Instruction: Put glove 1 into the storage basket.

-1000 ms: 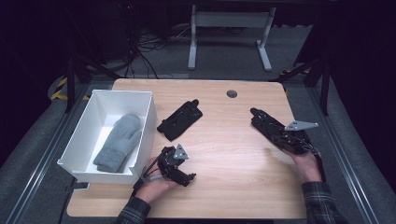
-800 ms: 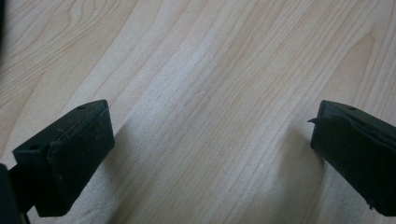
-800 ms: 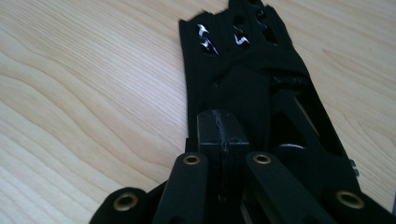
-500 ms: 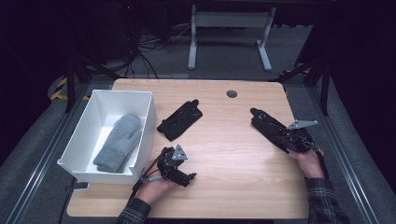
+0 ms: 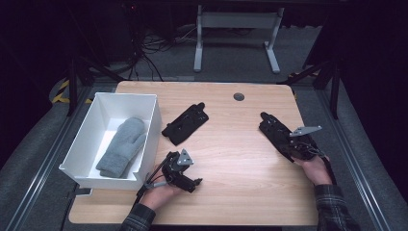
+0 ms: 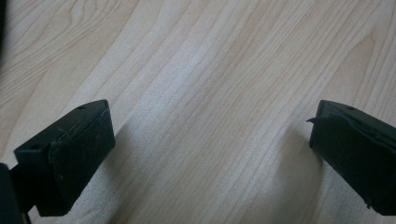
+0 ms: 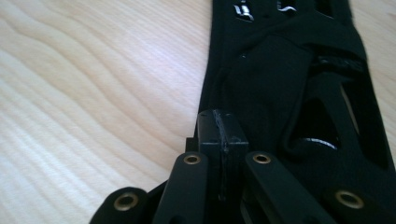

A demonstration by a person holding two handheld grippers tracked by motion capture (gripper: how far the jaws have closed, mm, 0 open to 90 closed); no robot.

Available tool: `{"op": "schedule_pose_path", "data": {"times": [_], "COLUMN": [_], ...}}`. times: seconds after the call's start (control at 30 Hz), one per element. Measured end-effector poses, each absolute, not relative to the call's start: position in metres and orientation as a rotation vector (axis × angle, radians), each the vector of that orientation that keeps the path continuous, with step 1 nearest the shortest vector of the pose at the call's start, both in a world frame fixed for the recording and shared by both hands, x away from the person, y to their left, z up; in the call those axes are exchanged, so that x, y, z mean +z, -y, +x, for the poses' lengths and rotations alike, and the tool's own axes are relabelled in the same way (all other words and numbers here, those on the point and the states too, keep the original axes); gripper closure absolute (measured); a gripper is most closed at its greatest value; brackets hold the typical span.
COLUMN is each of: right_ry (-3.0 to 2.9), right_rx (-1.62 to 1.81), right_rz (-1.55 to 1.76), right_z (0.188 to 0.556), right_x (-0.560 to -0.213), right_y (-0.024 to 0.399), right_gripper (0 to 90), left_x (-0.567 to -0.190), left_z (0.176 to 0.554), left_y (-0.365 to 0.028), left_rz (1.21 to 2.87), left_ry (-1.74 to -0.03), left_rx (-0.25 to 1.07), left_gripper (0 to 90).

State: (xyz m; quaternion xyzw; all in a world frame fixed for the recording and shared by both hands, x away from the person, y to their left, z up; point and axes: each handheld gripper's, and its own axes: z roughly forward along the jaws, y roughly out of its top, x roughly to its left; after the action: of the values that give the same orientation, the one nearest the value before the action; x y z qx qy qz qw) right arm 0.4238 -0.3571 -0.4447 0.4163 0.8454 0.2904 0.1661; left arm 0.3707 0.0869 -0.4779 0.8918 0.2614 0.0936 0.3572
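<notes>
On the right of the wooden table [image 5: 231, 144] lies a black glove [image 5: 273, 129], seen close up as dark fabric with cut-outs [image 7: 280, 79]. My right gripper [image 5: 286, 140] rests on its near end, held by a hand. Its jaws are pressed together [image 7: 222, 133] at the glove's left edge, and I cannot tell whether fabric is caught between them. A second black glove [image 5: 185, 124] lies mid-table. My left gripper [image 5: 188, 179] sits low at the front left, held by a hand. It stands open [image 6: 210, 154] over bare wood, with nothing between its pads.
A white box [image 5: 77, 144] stands at the table's left edge with a grey mitten [image 5: 121, 147] inside. Near the far edge there is a round cable hole [image 5: 238, 96]. Bare wood stretches between the two gloves and along the front.
</notes>
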Motion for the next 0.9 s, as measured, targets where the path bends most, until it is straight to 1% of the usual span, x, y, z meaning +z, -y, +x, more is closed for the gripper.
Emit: {"op": "schedule_pose_path", "data": {"times": [0.5,0.9], "right_ry": [-2.578,-2.705], "right_rx": [0.869,0.916], "right_rz": [1.013,0.84], "right_z": [0.405,0.391], "right_x": [-0.445,-0.446], "right_y": [0.31,0.262], "right_gripper": [90.0,90.0], "left_x": [-0.478,-0.478], "left_z": [0.371,0.371], "left_y": [-0.087,-0.087], "left_rz": [2.303,2.303], "left_ry": [-0.674,-0.674], "left_rx": [0.242,0.242], "left_gripper": [0.4,0.4]}}
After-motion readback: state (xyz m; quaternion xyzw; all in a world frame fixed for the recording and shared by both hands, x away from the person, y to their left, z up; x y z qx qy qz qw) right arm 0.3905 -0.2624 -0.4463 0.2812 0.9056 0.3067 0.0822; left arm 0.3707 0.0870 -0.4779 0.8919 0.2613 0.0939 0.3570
